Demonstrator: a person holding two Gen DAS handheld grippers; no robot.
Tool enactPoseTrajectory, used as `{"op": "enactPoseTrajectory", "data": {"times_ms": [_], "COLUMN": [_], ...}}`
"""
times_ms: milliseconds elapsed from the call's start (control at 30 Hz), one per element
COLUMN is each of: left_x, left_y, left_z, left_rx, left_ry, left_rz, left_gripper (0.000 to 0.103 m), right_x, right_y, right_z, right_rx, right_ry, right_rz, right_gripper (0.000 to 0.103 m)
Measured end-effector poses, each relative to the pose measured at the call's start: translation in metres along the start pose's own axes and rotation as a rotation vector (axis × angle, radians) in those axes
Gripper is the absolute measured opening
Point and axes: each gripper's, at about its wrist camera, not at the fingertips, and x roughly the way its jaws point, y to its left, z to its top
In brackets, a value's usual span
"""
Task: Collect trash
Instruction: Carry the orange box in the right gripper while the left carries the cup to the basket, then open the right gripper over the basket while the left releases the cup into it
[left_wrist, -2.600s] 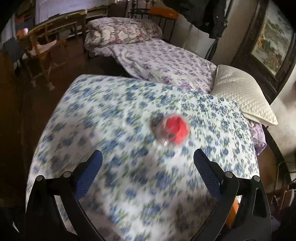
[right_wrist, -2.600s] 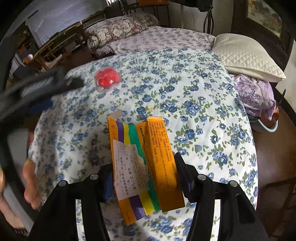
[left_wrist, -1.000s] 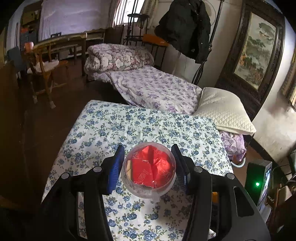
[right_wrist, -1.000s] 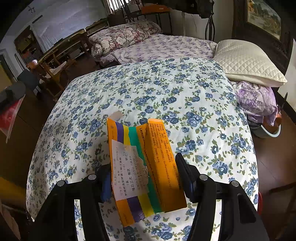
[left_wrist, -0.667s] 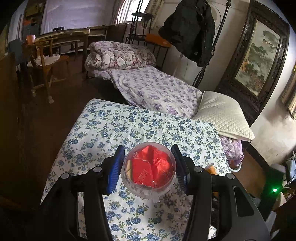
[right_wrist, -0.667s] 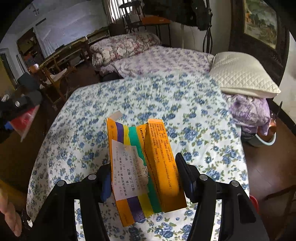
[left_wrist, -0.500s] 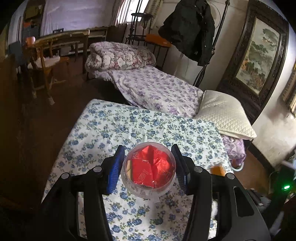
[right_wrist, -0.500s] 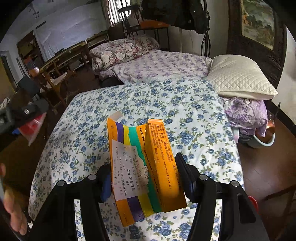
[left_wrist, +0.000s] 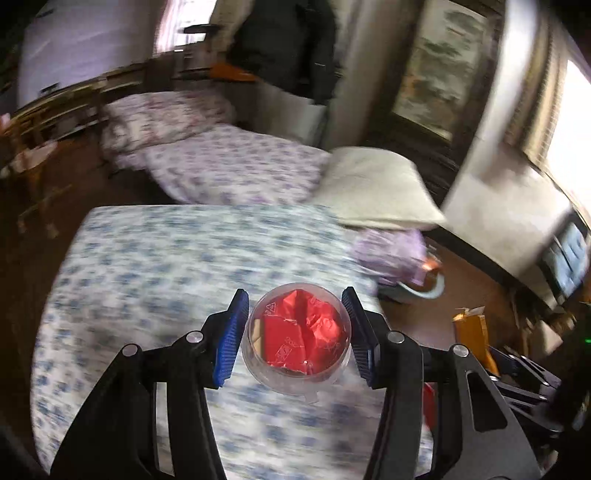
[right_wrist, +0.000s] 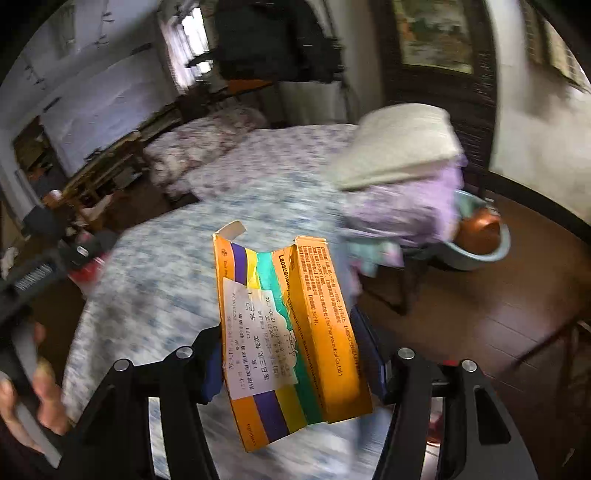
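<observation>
My left gripper is shut on a clear round plastic cup with crumpled red wrapper inside, held in the air above the blue-flowered table cover. My right gripper is shut on an opened orange medicine box with purple, yellow and green stripes and a white label. The box stands upright between the blue pads, over the table's right edge. The left gripper shows at the left edge of the right wrist view, with a hand below it. The orange box shows at the right of the left wrist view.
Behind the table is a bed with a purple-flowered sheet, a folded quilt and a cream pillow. A light blue basin with a copper bowl sits on the dark wooden floor at the right. Wooden chairs stand at the left.
Both grippers have swung to the right with their loads, so the views now blur and show the basin and floor right of the table. Neither grip has changed.
</observation>
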Motion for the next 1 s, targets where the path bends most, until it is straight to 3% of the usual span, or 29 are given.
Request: {"op": "enactPoseTrajectory", "data": {"times_ms": [200, 367, 500, 667, 800, 1000], "left_x": [0.024, 0.059, 0.111, 0.172, 0.211, 0.249], "left_y": [-0.120, -0.214, -0.259, -0.292, -0.289, -0.286], "left_z": [-0.025, -0.058, -0.079, -0.111, -0.143, -0.165], "left_rx": [0.148, 0.247, 0.237, 0.257, 0.265, 0.272], "left_ry": [0.090, 0.174, 0.291, 0.373, 0.458, 0.506], "left_rz": [-0.116, -0.154, -0.149, -0.115, -0.089, -0.064], "left_gripper": [0.052, 0.052, 0.052, 0.052, 0.052, 0.052], "right_x": [-0.001, 0.040, 0.084, 0.134, 0.157, 0.179], "right_y": [-0.116, -0.193, -0.234, -0.264, -0.274, -0.288], "right_z": [-0.054, -0.110, -0.153, -0.183, -0.192, -0.194], "right_rx": [0.107, 0.237, 0.314, 0.398, 0.433, 0.447], "right_ry": [0.093, 0.210, 0.298, 0.357, 0.373, 0.380], "right_rz": [-0.156, -0.189, -0.183, -0.159, -0.149, -0.148], "right_gripper": [0.060, 0.060, 0.060, 0.060, 0.060, 0.060]}}
